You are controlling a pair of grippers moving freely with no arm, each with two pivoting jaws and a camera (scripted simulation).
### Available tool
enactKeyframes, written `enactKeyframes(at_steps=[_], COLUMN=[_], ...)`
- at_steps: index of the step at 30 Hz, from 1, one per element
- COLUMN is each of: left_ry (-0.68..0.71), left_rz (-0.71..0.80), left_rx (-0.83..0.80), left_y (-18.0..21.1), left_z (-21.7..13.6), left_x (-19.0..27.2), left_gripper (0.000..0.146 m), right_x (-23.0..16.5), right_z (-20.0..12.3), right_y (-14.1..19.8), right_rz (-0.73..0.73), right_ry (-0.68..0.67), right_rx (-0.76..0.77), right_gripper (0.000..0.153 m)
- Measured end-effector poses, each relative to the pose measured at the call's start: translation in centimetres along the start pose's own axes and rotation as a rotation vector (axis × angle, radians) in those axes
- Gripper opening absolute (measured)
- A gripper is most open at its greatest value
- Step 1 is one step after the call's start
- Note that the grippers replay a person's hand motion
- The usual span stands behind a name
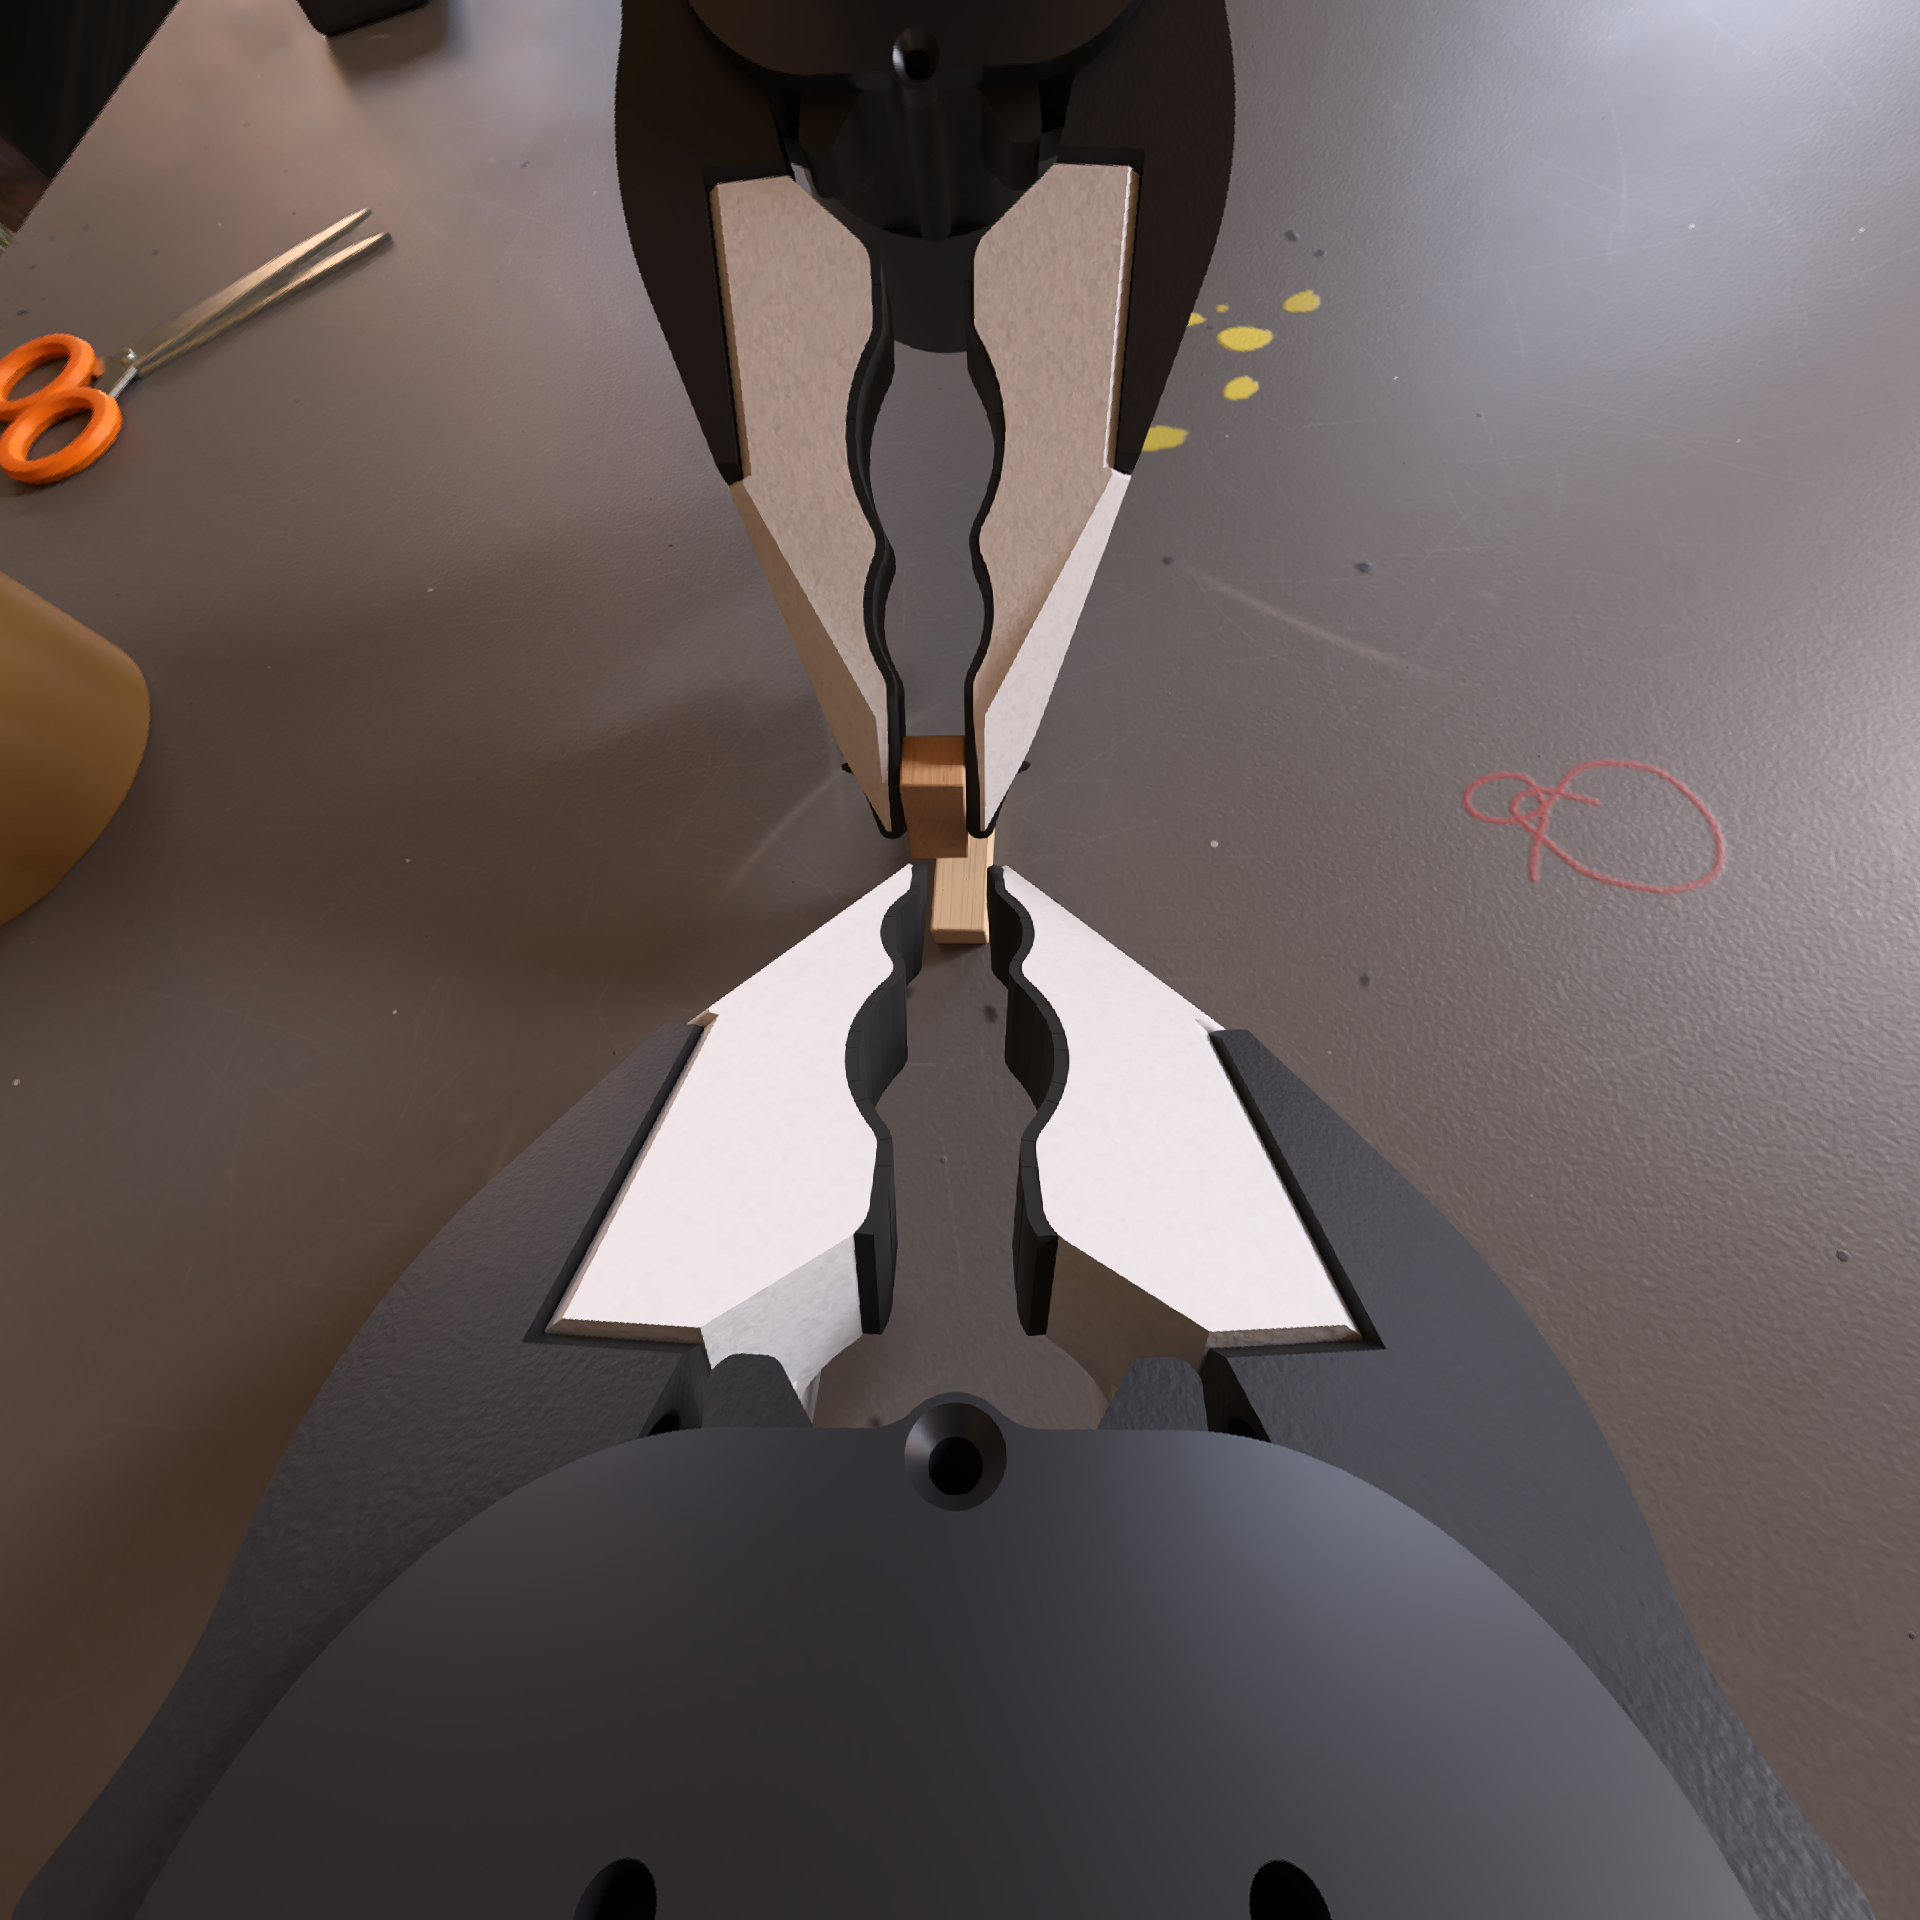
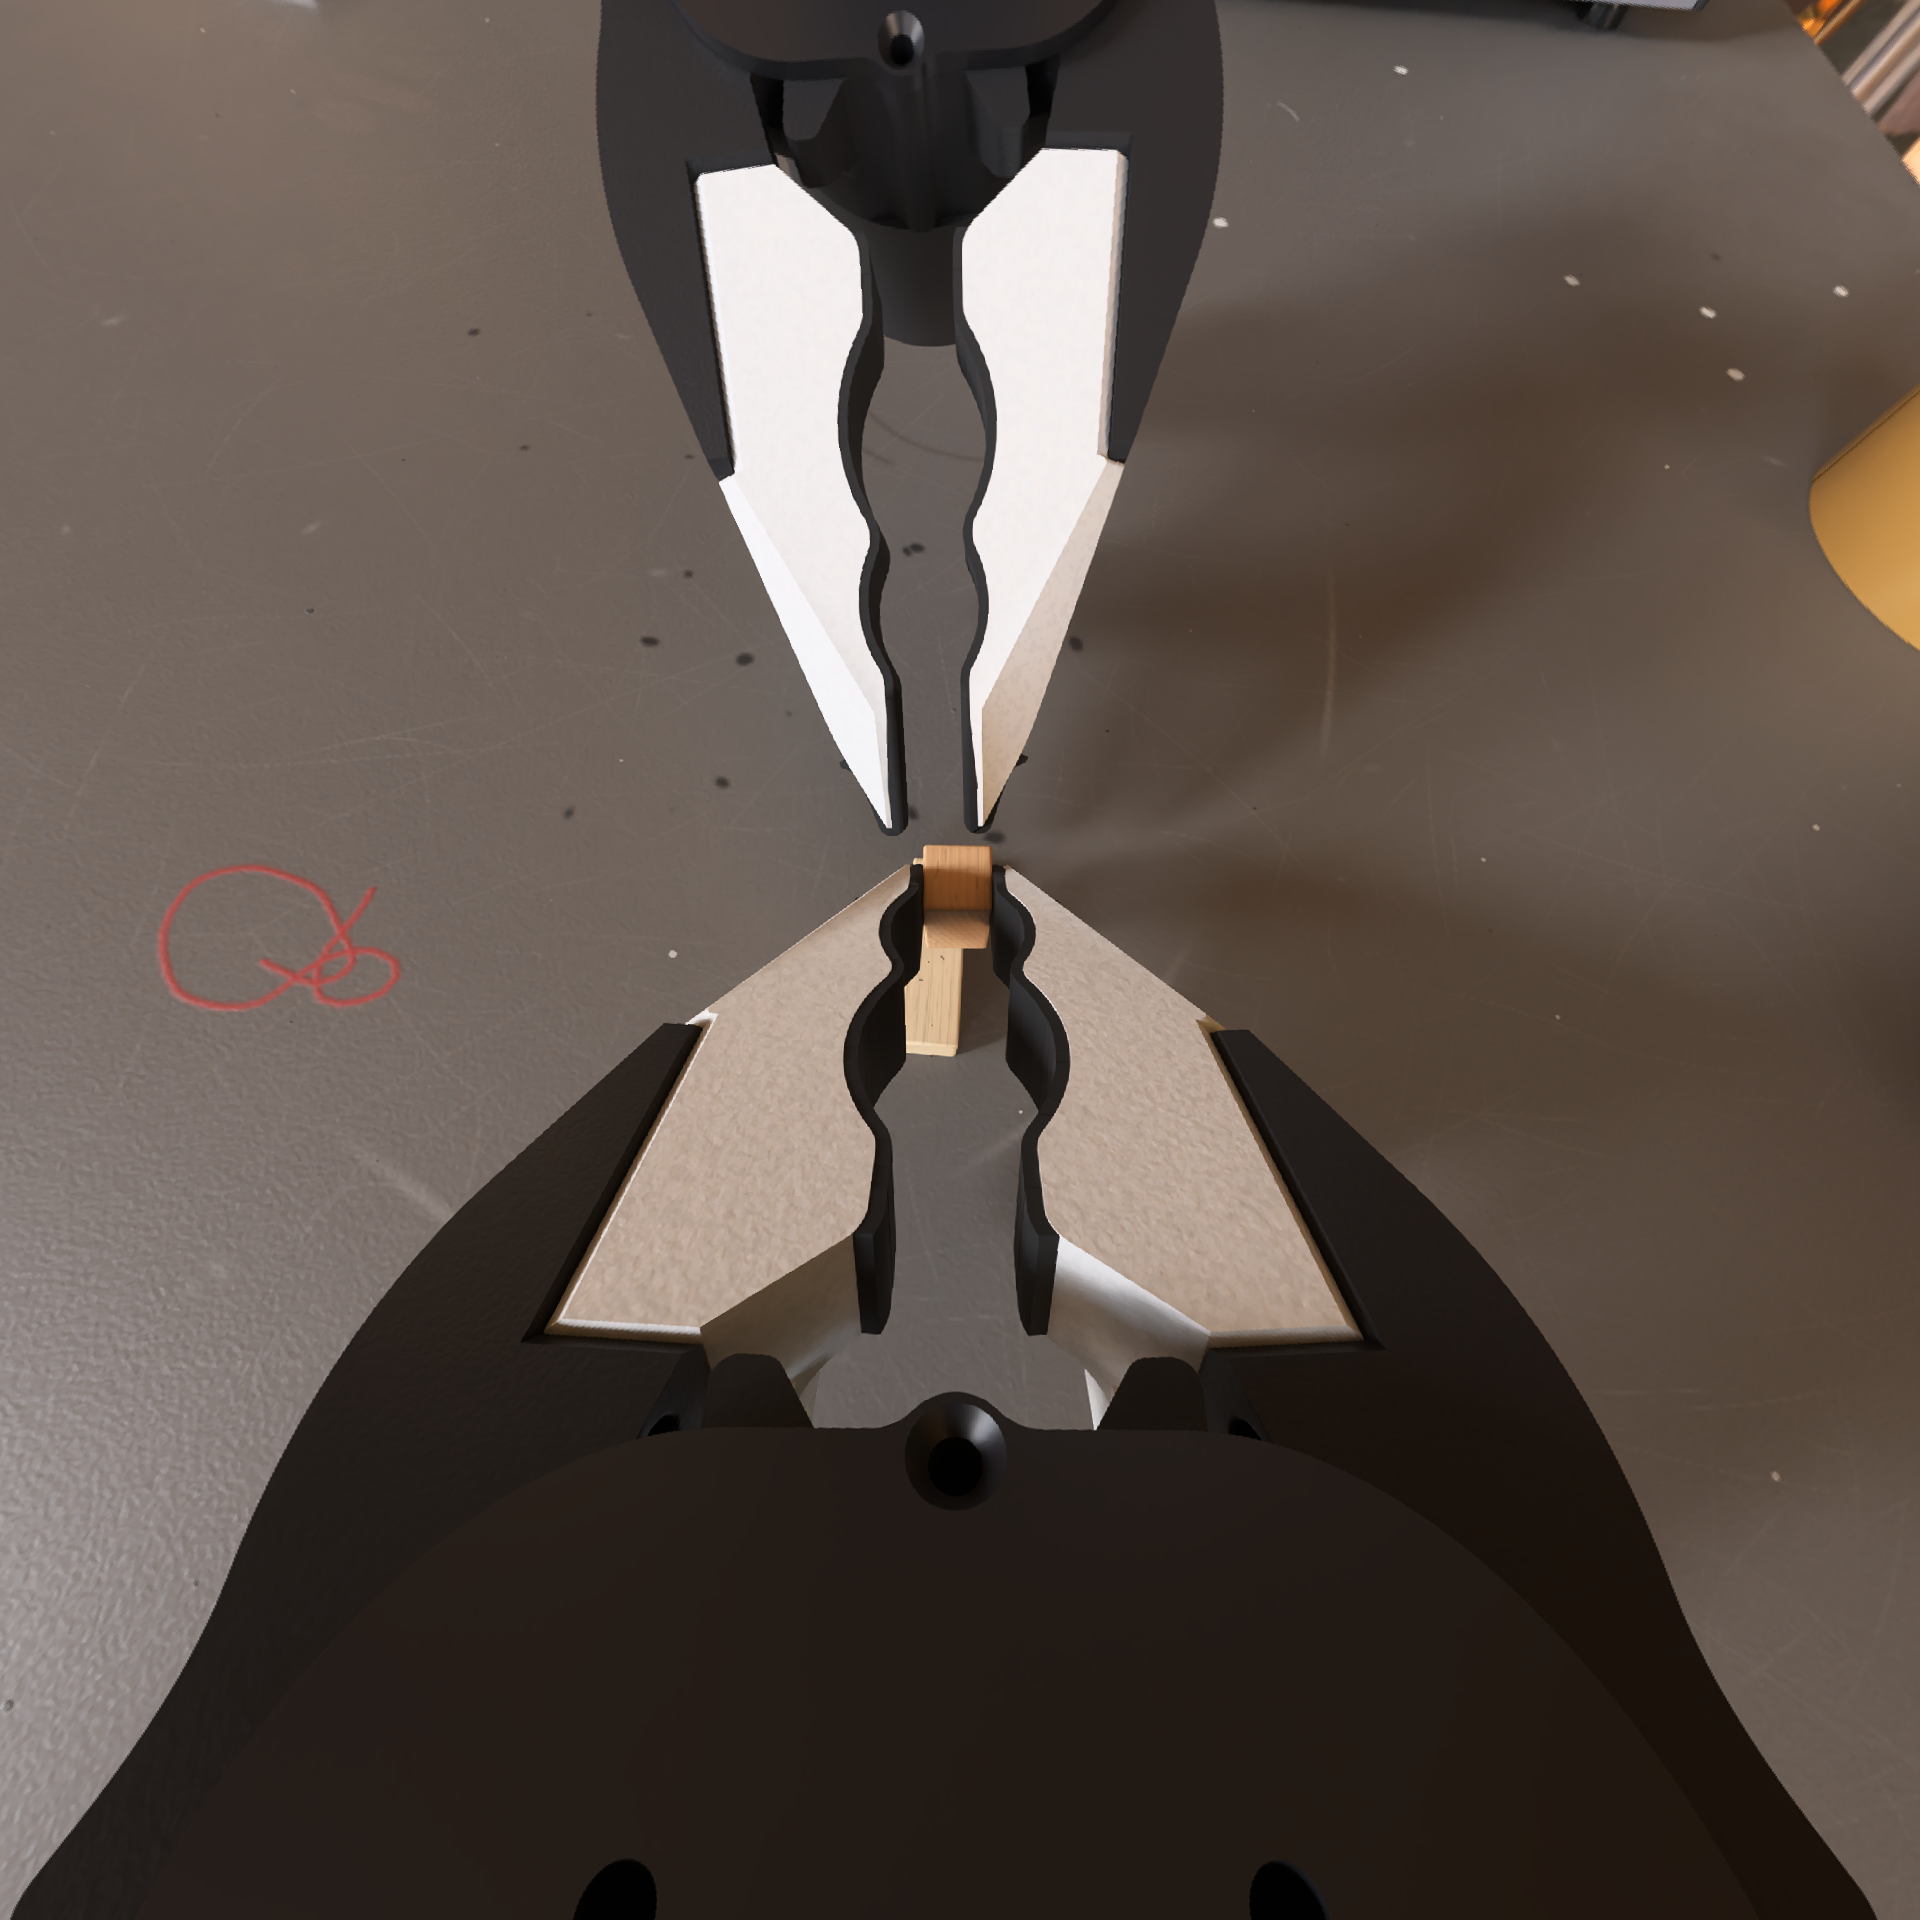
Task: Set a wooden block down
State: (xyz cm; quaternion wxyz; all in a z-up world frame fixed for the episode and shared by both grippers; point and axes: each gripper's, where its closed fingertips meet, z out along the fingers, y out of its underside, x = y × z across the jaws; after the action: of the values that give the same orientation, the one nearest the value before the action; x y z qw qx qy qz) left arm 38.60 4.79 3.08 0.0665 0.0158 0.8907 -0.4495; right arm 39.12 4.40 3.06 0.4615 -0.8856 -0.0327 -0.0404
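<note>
Pinching the small wooden block (image 2: 956, 875) by its sides, the right tongs (image 2: 954, 878) held it against a paler block (image 2: 933, 1003) on the bench (image 2: 416, 675). It looked light, stiff and smooth. The left tongs (image 1: 954, 875) stood narrow and empty.

Scuffed grey tabletop (image 1: 1558, 1143); dark edge beyond, perhaps floor.
</note>
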Motion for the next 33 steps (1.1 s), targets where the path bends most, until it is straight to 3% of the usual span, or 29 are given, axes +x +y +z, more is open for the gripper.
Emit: enactKeyframes(at_steps=[7, 33], left_ry=[0.032, 0.086], left_rz=[-0.094, -0.12], left_rx=[0.005, -0.002], left_y=[-0.01, 0.1], left_z=[0.03, 0.11], left_x=[-0.01, -0.13], left_gripper=[0.011, 0.011], right_x=[-0.02, 0.02], right_z=[0.02, 0.07], right_y=[0.09, 0.38], right_rz=[0.02, 0.031], right_ry=[0.0, -0.005], right_rx=[-0.024, -0.045], right_gripper=[0.012, 0.012])
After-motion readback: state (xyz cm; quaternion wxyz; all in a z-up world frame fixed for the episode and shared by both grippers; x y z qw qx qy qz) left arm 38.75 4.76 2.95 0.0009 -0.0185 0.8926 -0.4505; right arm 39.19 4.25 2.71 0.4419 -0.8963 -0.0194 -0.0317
